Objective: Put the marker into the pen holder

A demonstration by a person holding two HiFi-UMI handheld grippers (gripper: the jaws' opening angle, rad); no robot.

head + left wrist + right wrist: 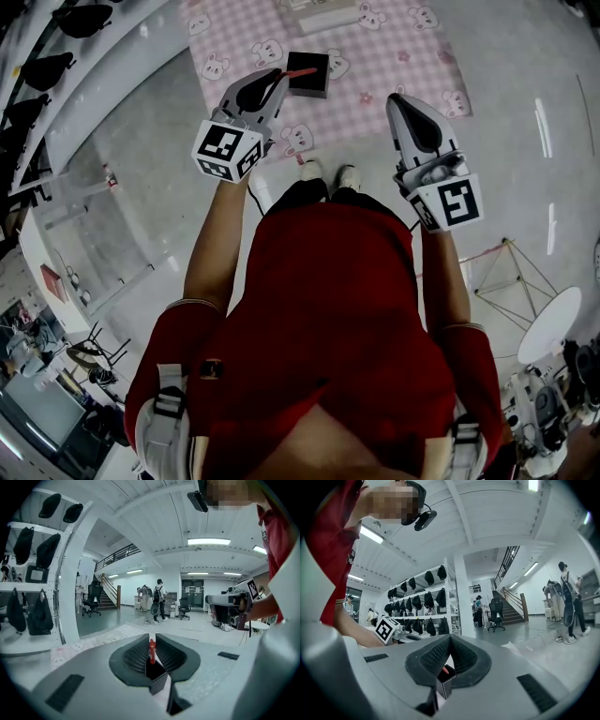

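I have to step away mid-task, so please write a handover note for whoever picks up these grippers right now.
Left gripper: shut on the red marker, whose tip is over the opening of the black pen holder.
Right gripper: jaws together, empty, off to the holder's right.
The holder stands on the pink checked mat.
Done: marker gripped and brought to the holder.
Left: lower it in, open the left jaws, pull back.
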